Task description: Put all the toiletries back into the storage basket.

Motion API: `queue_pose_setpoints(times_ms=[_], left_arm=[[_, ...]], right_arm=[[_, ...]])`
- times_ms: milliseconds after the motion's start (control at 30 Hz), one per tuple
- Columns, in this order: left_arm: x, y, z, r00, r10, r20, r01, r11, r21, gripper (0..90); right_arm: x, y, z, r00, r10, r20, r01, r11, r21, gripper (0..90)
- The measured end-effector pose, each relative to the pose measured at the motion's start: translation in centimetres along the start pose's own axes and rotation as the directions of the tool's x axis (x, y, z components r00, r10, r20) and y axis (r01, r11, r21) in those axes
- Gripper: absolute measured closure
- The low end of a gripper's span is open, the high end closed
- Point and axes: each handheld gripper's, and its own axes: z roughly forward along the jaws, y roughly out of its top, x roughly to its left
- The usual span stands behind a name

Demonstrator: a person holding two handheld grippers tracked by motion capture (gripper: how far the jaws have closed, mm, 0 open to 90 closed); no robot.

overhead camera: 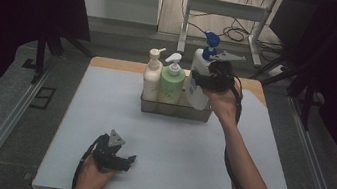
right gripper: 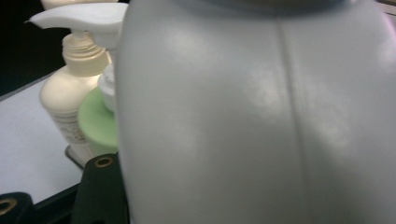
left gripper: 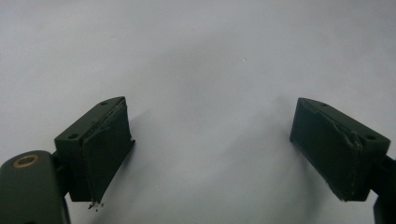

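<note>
Progress looks about halfway: the right hand-held gripper [overhead camera: 207, 80] clamps the white bottle [overhead camera: 198, 81] with the blue pump at the right end of the clear basket [overhead camera: 174, 109], raised or tilted, so lifting out or seating remains. Its body is smooth, glossy, with a vertical seam. The cream bottle [overhead camera: 151, 79] and green bottle [overhead camera: 171, 85] stand beside. The left hand-held gripper [overhead camera: 118, 160] rests open and empty on the worktop [overhead camera: 168, 150].
</note>
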Motion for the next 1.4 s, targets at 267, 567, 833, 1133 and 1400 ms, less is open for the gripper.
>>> queue_pose_setpoints(times_ms=[267, 567, 833, 1133, 1400], left_arm=[[0.0, 0.0, 0.0, 1.0, -0.003, 0.001, 0.003, 1.0, -0.002, 12.3], [0.0, 0.0, 0.0, 1.0, 0.001, 0.0, -0.001, 1.0, 0.001, 12.3], [0.0, 0.0, 0.0, 1.0, 0.0, 0.001, 0.0, 1.0, 0.002, 12.3], [0.0, 0.0, 0.0, 1.0, 0.001, 0.001, -0.001, 1.0, 0.002, 12.3], [0.0, 0.0, 0.0, 1.0, 0.001, 0.001, -0.001, 1.0, 0.003, 12.3]], right_arm=[[0.0, 0.3, 1.3, 0.9998, 0.003, 0.019, -0.003, 1.0, -0.001, 38.6], [-0.2, 0.1, 2.8, 0.9992, 0.014, 0.038, -0.014, 0.9999, 0.006, 38.6], [-0.5, -0.7, 3.9, 0.9986, 0.028, 0.046, -0.029, 0.9994, 0.018, 38.6], [-0.5, -1.5, 4.5, 0.9983, 0.037, 0.045, -0.038, 0.9989, 0.028, 38.6], [-0.4, -2.1, 4.7, 0.9984, 0.038, 0.041, -0.039, 0.9987, 0.032, 38.6]])
